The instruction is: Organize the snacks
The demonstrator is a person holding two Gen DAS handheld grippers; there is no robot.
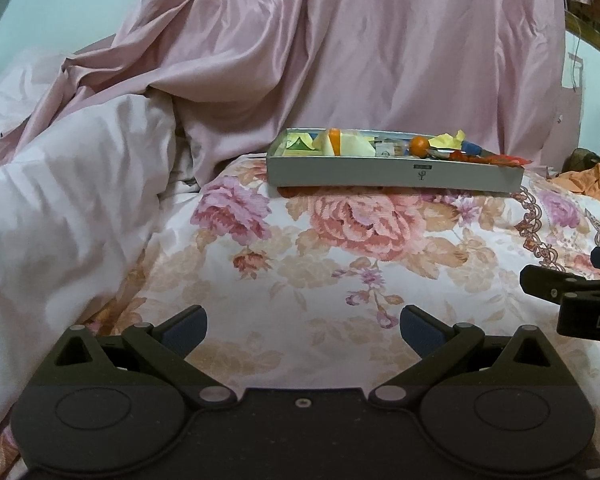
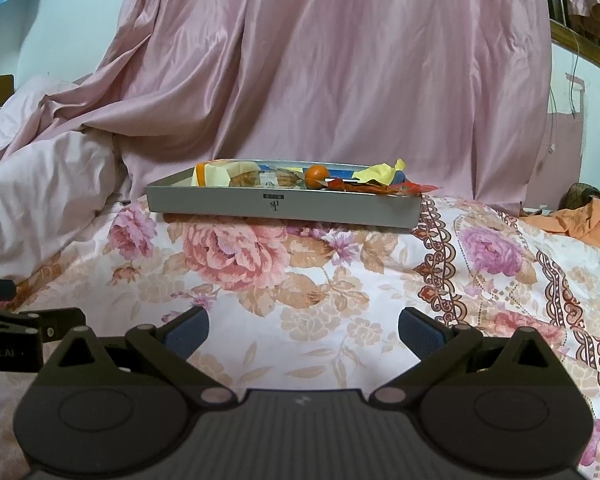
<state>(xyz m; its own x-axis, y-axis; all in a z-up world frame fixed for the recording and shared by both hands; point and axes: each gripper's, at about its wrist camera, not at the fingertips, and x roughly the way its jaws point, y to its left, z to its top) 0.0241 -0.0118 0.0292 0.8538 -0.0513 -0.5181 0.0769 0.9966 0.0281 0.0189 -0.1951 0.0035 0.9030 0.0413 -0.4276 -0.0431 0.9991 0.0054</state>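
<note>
A: Where's the snack stuff?

B: All in a shallow grey tray (image 1: 396, 171) sitting on the floral bedspread (image 1: 340, 240), far side of the bed, just in front of the pink curtain (image 1: 340, 40); left-wrist cam sees it right of centre, right-wrist cam sees it left of centre.

A: What's in it?

B: Mixed pkgs; a small round orange fruit (image 1: 419, 144) approx mid-tray; yellow wrappers (image 1: 448, 139) to its right; a red crinkly wrapper (image 1: 496, 157) hanging over the right-hand rim; a pale packet with an orange edge (image 1: 340, 142) toward the left end (labels too small to read).

A: Grippers?

B: Left gripper (image 1: 303, 330) low over the bedspread at the near edge, jaws spread wide, nothing betw. the blue pads (image 1: 186, 330); right gripper (image 2: 303, 330) same, jaws wide apart, nothing held; both well short of the tray.

A: Can they see each other?

B: Yes; the right one pokes in at the right edge of the left cam, the left one at the left edge of the right cam, so they're side by side.

A: Anything else around?

B: White crumpled duvet (image 1: 60, 200) bunched on the left; orange cloth (image 2: 580, 220) at the far right, off the bedspread.
</note>
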